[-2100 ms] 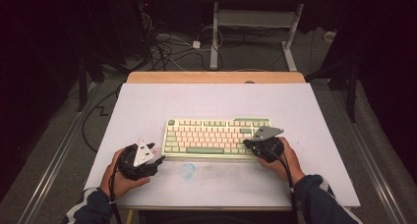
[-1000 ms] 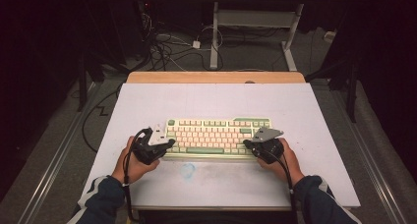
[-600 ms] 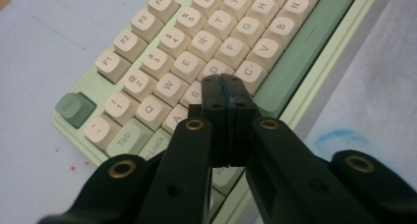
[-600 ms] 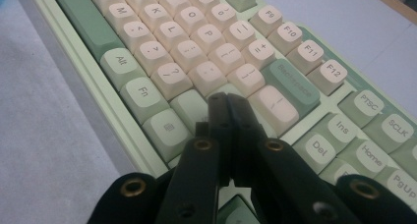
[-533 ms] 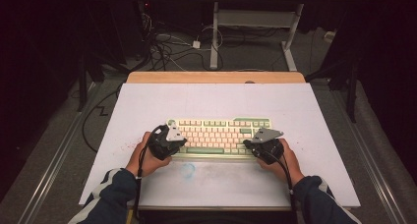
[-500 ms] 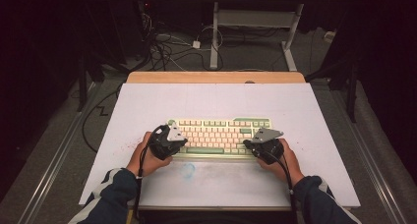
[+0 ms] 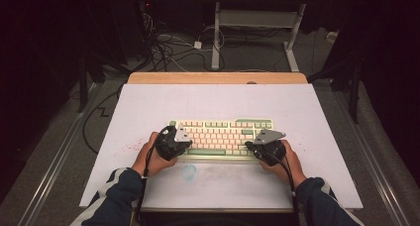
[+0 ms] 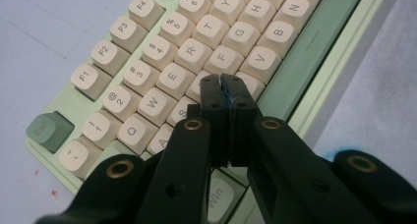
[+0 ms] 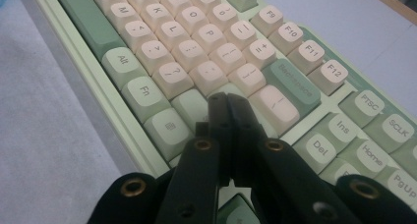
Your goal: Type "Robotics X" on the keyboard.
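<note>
Green keyboard on bench; your left gripper over its left keys, right gripper over right keys, both fingers pressed together, empty.

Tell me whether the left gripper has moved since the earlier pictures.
Yes. The left gripper has travelled right and away from the person, from the bare table off the keyboard's left end onto its left keys.
</note>
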`<action>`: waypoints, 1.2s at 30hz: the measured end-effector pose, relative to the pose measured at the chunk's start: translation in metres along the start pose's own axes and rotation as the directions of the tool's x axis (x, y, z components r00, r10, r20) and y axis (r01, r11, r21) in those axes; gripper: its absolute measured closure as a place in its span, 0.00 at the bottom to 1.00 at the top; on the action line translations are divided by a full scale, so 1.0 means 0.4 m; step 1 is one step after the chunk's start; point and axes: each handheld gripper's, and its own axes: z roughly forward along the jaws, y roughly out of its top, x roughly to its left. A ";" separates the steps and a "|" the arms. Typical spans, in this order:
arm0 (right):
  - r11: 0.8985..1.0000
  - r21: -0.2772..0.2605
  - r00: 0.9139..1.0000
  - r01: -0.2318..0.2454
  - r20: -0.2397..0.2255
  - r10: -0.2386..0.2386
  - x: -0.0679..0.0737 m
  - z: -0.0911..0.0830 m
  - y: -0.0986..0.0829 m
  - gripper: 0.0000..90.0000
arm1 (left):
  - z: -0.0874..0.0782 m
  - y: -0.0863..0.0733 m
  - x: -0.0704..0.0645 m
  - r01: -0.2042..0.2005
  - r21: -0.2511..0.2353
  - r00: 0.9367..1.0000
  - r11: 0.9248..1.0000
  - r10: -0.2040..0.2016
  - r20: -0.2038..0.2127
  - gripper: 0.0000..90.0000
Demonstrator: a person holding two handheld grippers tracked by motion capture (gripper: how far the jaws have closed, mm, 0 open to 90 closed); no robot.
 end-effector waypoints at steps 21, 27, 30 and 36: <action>1.000 -0.001 1.000 -0.002 -0.002 0.002 0.000 0.000 0.000 1.00 | 0.014 -0.010 -0.006 -0.009 -0.003 1.000 1.000 0.009 -0.012 0.97; 1.000 0.000 1.000 0.000 -0.001 0.000 0.000 -0.001 0.000 1.00 | 0.010 -0.010 -0.006 -0.018 -0.005 1.000 1.000 0.018 -0.014 0.95; 1.000 0.000 1.000 0.000 -0.001 0.000 0.000 -0.001 0.000 1.00 | 0.006 -0.005 -0.007 -0.020 -0.019 1.000 1.000 0.020 -0.013 0.94; 1.000 0.002 1.000 -0.001 -0.002 0.001 0.000 -0.001 0.000 1.00 | 0.001 -0.002 -0.008 -0.035 -0.029 0.999 0.999 0.035 -0.015 0.92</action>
